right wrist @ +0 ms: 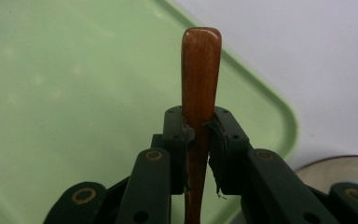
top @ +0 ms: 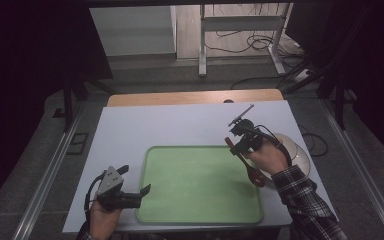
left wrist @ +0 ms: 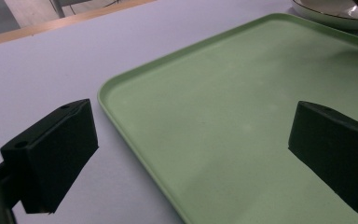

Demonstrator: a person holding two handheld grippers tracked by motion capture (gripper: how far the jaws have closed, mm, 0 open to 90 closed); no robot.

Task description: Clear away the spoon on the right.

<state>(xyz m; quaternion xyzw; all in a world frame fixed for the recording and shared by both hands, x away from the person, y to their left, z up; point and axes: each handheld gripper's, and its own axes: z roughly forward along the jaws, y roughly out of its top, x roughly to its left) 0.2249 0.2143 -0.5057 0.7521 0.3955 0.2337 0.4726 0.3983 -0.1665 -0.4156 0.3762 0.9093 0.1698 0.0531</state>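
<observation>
A brown wooden spoon (top: 245, 164) hangs over the right edge of the green tray (top: 155, 172), its bowl end low by the hand. My right gripper (top: 236, 146) is shut on its handle; in the right gripper view the wooden handle (right wrist: 200, 70) sticks up between the two pads above the tray's corner (right wrist: 279, 116). My left gripper (top: 136, 192) rests at the tray's left front corner, jaws wide apart with nothing between them. In the left gripper view the fingers (left wrist: 56, 154) frame the tray's left rim (left wrist: 121, 121).
A white plate (top: 297, 152) sits on the table right of the tray, partly under my right hand; its rim (left wrist: 326, 14) shows in the left gripper view. The white table top (top: 130, 125) ends at a wooden strip at the back.
</observation>
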